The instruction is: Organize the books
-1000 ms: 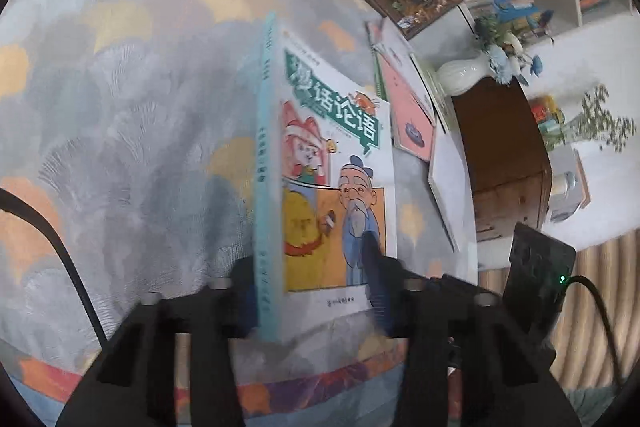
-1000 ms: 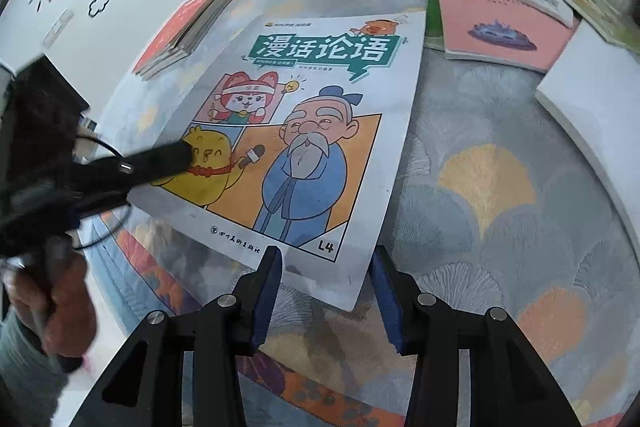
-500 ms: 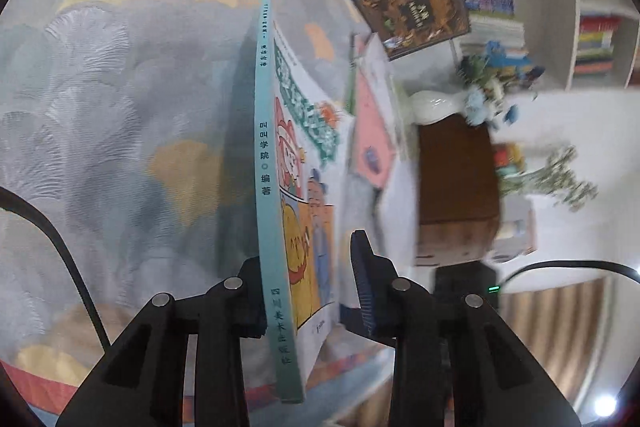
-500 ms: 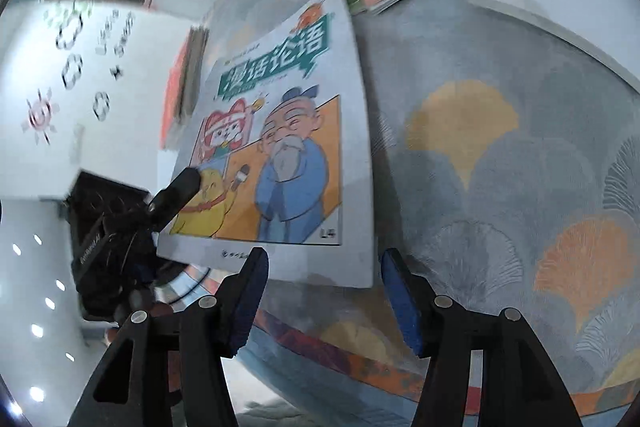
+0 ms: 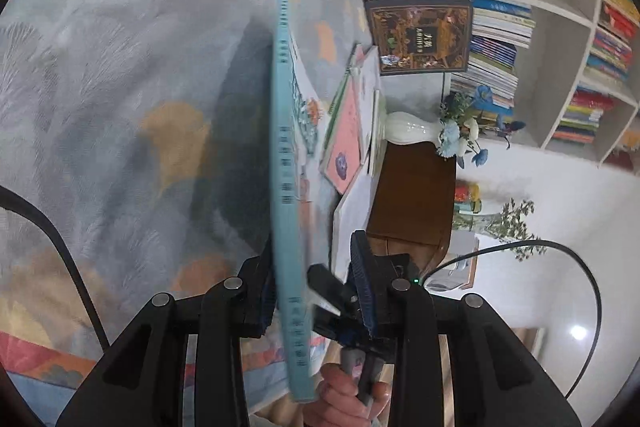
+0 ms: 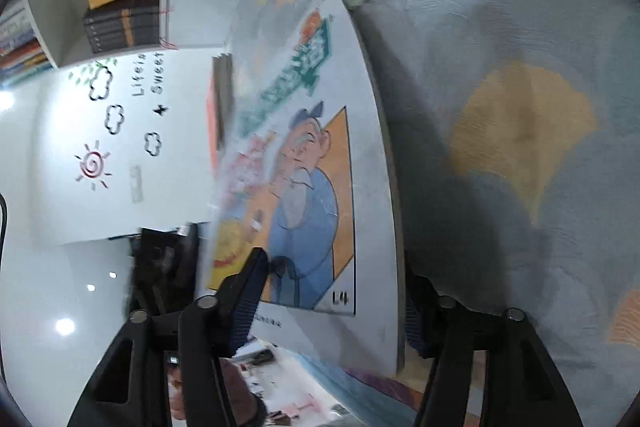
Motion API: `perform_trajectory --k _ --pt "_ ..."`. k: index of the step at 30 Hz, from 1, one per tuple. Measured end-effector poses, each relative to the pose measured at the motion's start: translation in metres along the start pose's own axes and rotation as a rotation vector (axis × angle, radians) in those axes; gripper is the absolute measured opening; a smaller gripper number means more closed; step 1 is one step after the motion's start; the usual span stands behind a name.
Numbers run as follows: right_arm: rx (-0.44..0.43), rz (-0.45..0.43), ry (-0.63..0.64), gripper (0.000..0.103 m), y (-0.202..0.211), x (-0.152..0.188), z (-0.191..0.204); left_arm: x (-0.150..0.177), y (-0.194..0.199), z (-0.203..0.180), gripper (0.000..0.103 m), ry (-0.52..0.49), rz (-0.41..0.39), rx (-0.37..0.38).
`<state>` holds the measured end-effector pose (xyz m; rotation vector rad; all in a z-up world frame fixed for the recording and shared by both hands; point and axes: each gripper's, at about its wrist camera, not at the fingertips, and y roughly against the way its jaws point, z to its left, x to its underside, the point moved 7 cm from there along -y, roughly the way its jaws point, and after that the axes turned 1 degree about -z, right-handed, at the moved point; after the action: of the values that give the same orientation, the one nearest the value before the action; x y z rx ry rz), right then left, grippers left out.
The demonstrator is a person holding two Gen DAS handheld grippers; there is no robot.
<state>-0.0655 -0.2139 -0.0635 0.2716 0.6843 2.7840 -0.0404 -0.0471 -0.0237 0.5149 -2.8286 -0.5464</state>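
A thin comic book (image 5: 288, 187) with a teal spine stands on edge above the carpet. My left gripper (image 5: 314, 287) is shut on its near lower corner. The spine lies against the left finger. In the right wrist view its cover (image 6: 312, 187) shows an old man in blue. My right gripper (image 6: 332, 307) straddles the book's near edge and its jaws are closing. The left finger lies in front of the cover. The right finger is partly hidden behind the book. One right-gripper finger (image 5: 324, 285) shows beside the book, with a hand (image 5: 340, 395) below it.
A grey carpet (image 5: 120, 107) with fan patterns lies underneath. A pink book (image 5: 346, 147) and two dark ornate books (image 5: 420, 39) lie further off. Beyond stand a wooden cabinet (image 5: 416, 203) with a white vase (image 5: 408, 129) and a full bookshelf (image 5: 568, 47). A red-covered stack (image 6: 218, 115) sits on the carpet.
The book has tipped from lying nearly flat to standing on its edge. Both grippers have rolled with it. My right gripper has moved in around the book's near edge.
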Motion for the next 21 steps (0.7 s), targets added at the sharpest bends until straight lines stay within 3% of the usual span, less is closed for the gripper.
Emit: perform_trajectory --k 2,3,7,11,15,21 --pt "0.031 -0.018 0.049 0.036 0.003 0.001 0.008 0.001 0.000 0.003 0.029 -0.043 -0.004 -0.061" --pt "0.075 -0.032 0.094 0.034 0.005 0.003 0.012 0.001 0.001 0.004 0.029 -0.071 -0.005 -0.100" --pt "0.284 -0.077 0.303 0.034 0.001 0.009 0.035 0.004 0.000 0.005 0.029 -0.157 -0.010 -0.233" --pt "0.443 -0.099 0.524 0.033 -0.012 0.020 0.063 0.002 0.011 -0.010 0.029 -0.348 -0.095 -0.409" --pt "0.517 -0.065 0.663 0.033 -0.032 0.034 0.084 -0.008 0.026 -0.021 0.029 -0.443 -0.118 -0.467" --pt "0.622 -0.080 0.854 0.032 -0.056 0.050 0.121 -0.021 0.051 -0.046 0.029 -0.585 -0.160 -0.514"
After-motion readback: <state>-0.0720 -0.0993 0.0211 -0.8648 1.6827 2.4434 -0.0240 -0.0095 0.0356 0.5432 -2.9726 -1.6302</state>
